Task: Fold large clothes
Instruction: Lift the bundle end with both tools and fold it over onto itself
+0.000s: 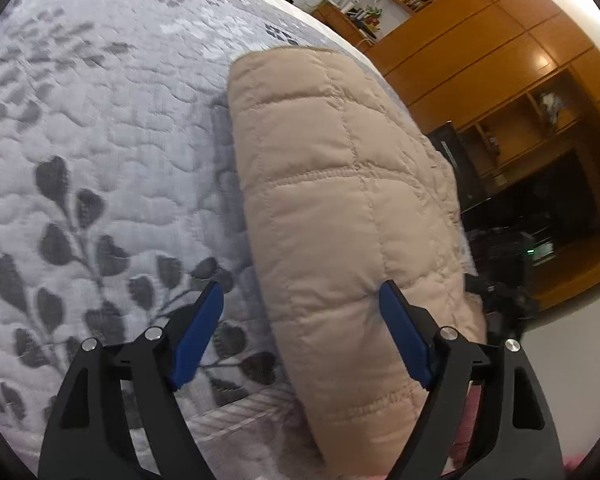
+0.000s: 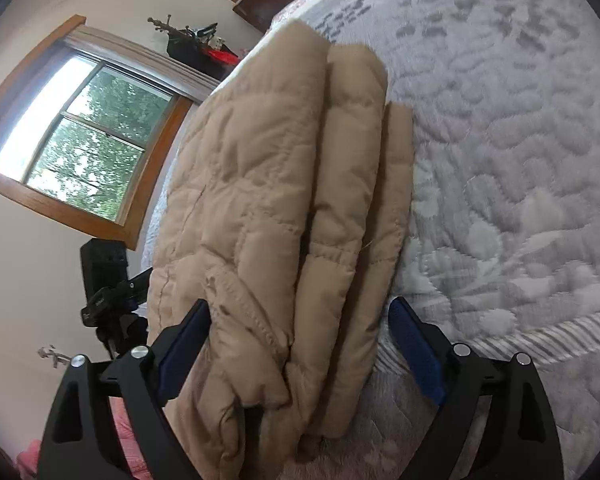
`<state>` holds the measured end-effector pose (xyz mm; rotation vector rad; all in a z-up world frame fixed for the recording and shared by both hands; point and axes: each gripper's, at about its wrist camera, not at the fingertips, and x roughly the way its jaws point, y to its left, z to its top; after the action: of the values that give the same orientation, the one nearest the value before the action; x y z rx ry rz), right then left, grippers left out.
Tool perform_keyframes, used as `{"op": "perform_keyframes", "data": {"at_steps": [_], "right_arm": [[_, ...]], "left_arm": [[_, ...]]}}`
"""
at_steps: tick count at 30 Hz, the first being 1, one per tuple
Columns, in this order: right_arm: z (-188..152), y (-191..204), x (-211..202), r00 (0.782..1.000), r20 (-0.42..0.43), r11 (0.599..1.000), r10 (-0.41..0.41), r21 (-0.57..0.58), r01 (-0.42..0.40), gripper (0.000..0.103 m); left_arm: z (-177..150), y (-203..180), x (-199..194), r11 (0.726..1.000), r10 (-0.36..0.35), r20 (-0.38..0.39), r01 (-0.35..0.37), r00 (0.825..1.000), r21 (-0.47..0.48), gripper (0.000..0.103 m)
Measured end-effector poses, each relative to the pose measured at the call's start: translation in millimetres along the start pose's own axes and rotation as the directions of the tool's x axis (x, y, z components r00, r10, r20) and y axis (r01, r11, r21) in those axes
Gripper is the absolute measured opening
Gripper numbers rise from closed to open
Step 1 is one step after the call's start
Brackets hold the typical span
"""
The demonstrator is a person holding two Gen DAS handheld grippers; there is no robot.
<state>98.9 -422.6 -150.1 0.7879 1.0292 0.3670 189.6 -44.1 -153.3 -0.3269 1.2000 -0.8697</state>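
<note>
**Two grippers spread wide around a folded tan jacket**

Two sets of blue-padded jaws stand wide apart, and we see neither pressing on anything. The left gripper [image 1: 300, 300] hangs over the near end of the quilted tan jacket [image 1: 340, 208]; one pad sits over the grey leaf-print bedspread [image 1: 100, 140], the other just beside the jacket's puffed top, though we cannot tell if it touches. The right gripper [image 2: 300, 320] straddles the jacket [image 2: 268, 200] from the other side, where we count three stacked folds lying on the bedspread [image 2: 500, 160] near the bed's edge. The fabric fills the gap between these pads without being pinched.

Around the bed we see wooden cabinets [image 1: 480, 52] with cluttered shelves, a wood-framed window [image 2: 84, 140] showing green trees, and a dark tripod-mounted device [image 2: 108, 296] beside the mattress.
</note>
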Motion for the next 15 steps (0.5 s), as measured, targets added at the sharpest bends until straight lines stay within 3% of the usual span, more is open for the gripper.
{"op": "perform_keyframes", "data": {"at_steps": [5,8,11,15], "right_arm": [[0.4,3.4,14.3,1.0,0.019,0.999,0.025,-0.032,-0.024,0.092],[0.1,10.2,20.2,1.0,0.016,0.998,0.019,-0.057,-0.019,0.092],[0.2,19.4,26.6,1.0,0.011,0.997,0.025,-0.068,-0.024,0.092],[-1.1,34.2,34.2,1.0,0.007,0.995,0.018,-0.101,-0.017,0.087]], "left_arm": [[6.8,12.5,17.0,0.991,-0.117,-0.019,0.116,0.993,-0.067,0.082],[7.9,3.9,26.1,0.981,-0.189,-0.034,0.187,0.981,-0.048,0.081],[8.3,-10.7,34.5,0.99,-0.141,-0.024,0.141,0.99,0.016,0.085],[10.0,-19.1,47.9,0.992,-0.123,-0.021,0.124,0.992,0.026,0.087]]}}
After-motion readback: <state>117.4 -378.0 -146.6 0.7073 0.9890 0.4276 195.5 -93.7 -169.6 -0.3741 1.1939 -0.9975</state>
